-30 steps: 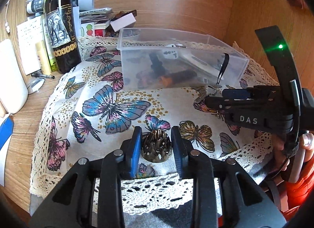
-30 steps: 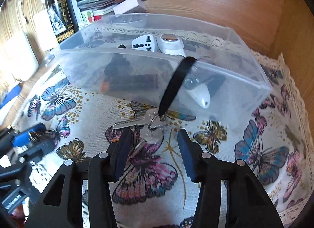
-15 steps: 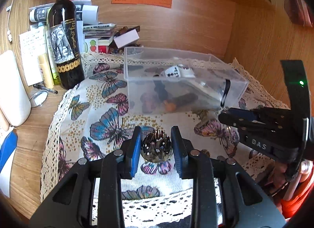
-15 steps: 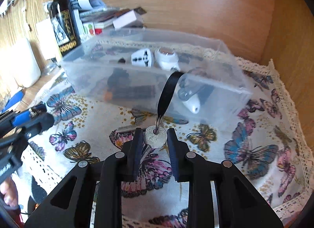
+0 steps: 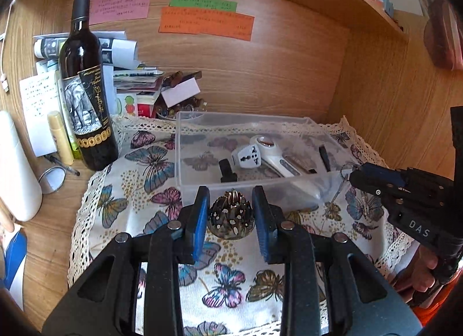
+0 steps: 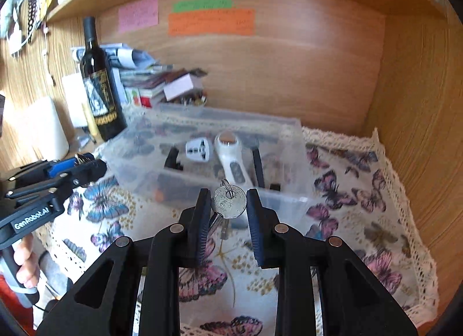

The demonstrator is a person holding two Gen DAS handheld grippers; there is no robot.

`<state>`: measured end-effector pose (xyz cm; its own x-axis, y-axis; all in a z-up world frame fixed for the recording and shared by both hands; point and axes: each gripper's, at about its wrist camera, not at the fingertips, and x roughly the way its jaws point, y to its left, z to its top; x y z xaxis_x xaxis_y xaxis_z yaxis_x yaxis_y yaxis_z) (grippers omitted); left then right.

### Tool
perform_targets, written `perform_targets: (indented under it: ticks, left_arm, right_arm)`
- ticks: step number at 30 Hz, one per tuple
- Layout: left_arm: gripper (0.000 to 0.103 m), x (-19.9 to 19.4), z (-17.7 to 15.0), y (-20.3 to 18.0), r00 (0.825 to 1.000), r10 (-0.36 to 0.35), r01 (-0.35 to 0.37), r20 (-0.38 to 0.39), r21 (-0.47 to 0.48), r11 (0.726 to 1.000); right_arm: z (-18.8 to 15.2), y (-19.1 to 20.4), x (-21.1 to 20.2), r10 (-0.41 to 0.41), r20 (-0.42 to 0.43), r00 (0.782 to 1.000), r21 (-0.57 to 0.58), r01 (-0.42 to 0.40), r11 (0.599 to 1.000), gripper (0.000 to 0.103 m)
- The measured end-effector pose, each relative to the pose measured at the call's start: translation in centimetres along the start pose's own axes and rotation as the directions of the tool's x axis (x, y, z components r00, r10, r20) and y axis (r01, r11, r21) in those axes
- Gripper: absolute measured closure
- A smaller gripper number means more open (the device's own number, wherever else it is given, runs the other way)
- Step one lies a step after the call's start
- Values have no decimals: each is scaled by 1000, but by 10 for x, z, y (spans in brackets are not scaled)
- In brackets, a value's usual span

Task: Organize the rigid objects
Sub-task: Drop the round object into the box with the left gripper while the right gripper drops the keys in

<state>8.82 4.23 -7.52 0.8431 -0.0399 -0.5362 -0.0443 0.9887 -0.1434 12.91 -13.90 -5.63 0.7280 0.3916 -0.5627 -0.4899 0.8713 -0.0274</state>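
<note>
Near field, left wrist view: left gripper (image 5: 231, 217) clamped on brass filigree ornament (image 5: 231, 218), jaws narrow, blue pads touching both flanks. Ornament now clear of the butterfly cloth (image 5: 150, 168) and level with the front rim of the clear plastic bin (image 5: 185, 185); one second ago pinned low on the cloth near its lace edge. Lift complete on this side.

Near field, right wrist view: right gripper (image 6: 228, 208) closed on the round head of a silver key (image 6: 230, 202), jaws narrow. Second key and ring hanging below and behind, black strap (image 6: 257, 166) trailing over the bin wall into the bin. One second ago jaws wide and keys flat on the cloth; half a second ago closed on the key head at cloth level; now raised in front of the bin's near wall.

Middle distance: bin holding white travel adapter (image 5: 246, 159), white handheld device (image 5: 277, 159), black items; orange item partly hidden behind the wall.

Far: wine bottle (image 5: 86, 98) upright left of bin, paper stack behind, coloured notes on back panel.

Judgement: both picks secured simultaneously, both loads poised just short of the bin opening. Remaining: forward carry over the rim, release inside. Risk: dangling key or strap catching the bin wall.
</note>
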Motion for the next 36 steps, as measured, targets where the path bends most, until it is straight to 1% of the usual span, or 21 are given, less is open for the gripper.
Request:
perform_targets:
  ticks: [12, 19, 21, 25, 31, 36]
  left_arm:
    - [73, 15, 38, -4, 1000, -7, 7, 28, 24, 1000]
    - [73, 29, 52, -5, 999, -28, 27, 17, 27, 999]
    - [73, 36, 54, -6, 1000, -30, 30, 6, 33, 999]
    - [73, 50, 53, -7, 999, -33, 34, -24, 43, 998]
    - [73, 74, 49, -4, 996, -36, 39, -85, 34, 999]
    - [73, 89, 46, 1, 990, -60, 61, -125, 4, 998]
  right_arm:
    - [37, -10, -6, 24, 104, 994, -1, -24, 1000, 80]
    - [51, -2, 6, 73, 118, 990, -27, -70, 997, 80]
    - [53, 1, 14, 85, 108, 991, -31, -82, 996, 80]
    - [52, 3, 37, 103, 60, 993, -25, -102, 994, 80]
    - [40, 5, 79, 90, -53, 995, -6, -91, 996, 80]
    - [31, 2, 103, 92, -128, 987, 24, -89, 996, 80]
